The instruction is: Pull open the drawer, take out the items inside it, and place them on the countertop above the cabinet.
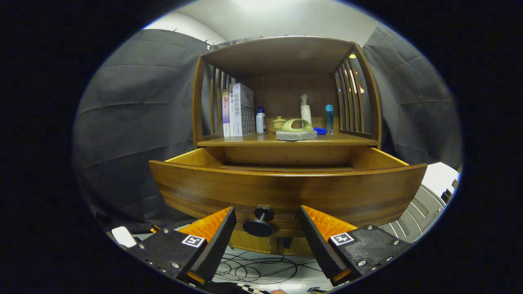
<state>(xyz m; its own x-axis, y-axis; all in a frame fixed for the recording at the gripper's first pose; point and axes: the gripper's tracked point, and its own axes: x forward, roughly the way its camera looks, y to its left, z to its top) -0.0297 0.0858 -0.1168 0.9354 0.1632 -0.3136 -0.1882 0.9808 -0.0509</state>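
Observation:
The wooden drawer (286, 190) stands pulled out toward me, its curved front panel just ahead of the fingers. Its round dark knob (259, 222) sits in the gap between my fingertips, touching neither. My gripper (267, 214) is open, with nothing held. The drawer's inside is hidden behind the front panel. Above it runs the cabinet countertop (249, 141), where a green-handled scrubbing brush on a grey pad (297, 130) lies near the front edge.
On the countertop stand books (239, 110), a small white bottle (260, 121), a small lidded cup (279, 123), a pump bottle (305, 111), a blue bottle (329, 117) and a blue object (320, 130). Slatted side walls and a top shelf enclose it. Cables (261, 269) lie on the floor below.

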